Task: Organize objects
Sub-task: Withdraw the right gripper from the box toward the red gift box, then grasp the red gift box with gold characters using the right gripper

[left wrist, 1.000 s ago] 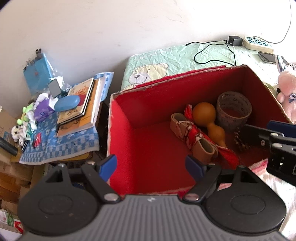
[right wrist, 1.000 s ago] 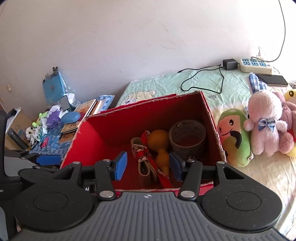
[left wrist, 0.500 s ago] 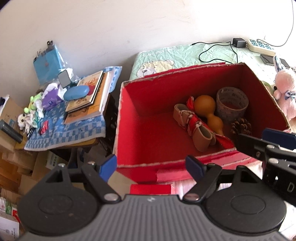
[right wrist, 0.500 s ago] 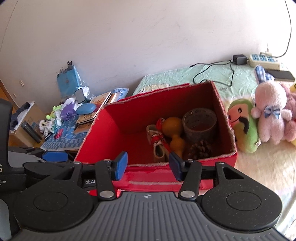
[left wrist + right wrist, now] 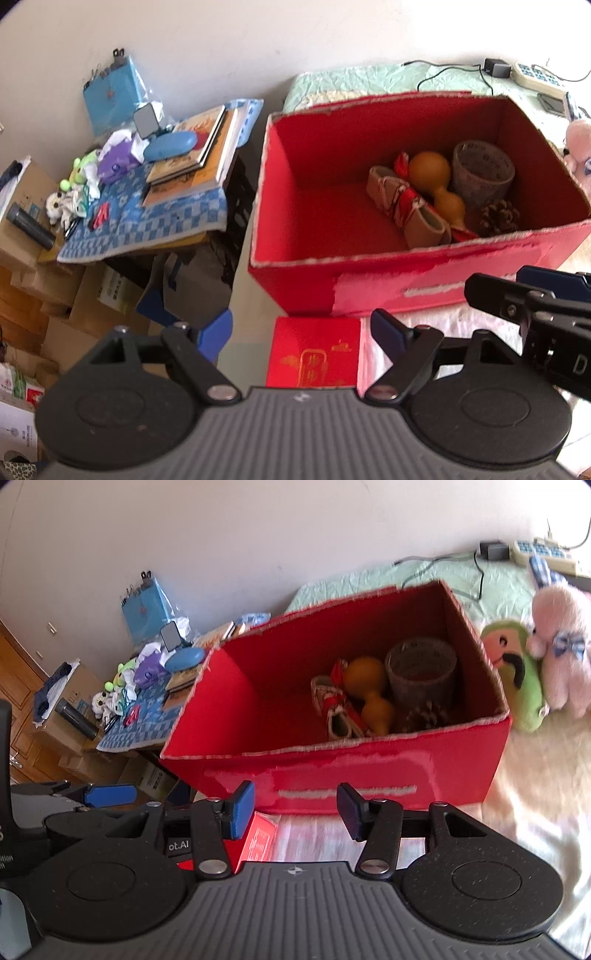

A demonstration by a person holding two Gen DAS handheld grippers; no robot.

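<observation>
Red cardboard box is seen standing open on the bed, with a gourd, a woven cup, a pine cone and a rolled scroll gathered in its right half. Both grippers are held short of its near wall with fingers spread wide and nothing between them: the left gripper above a small red packet, the right gripper just beside it
</observation>
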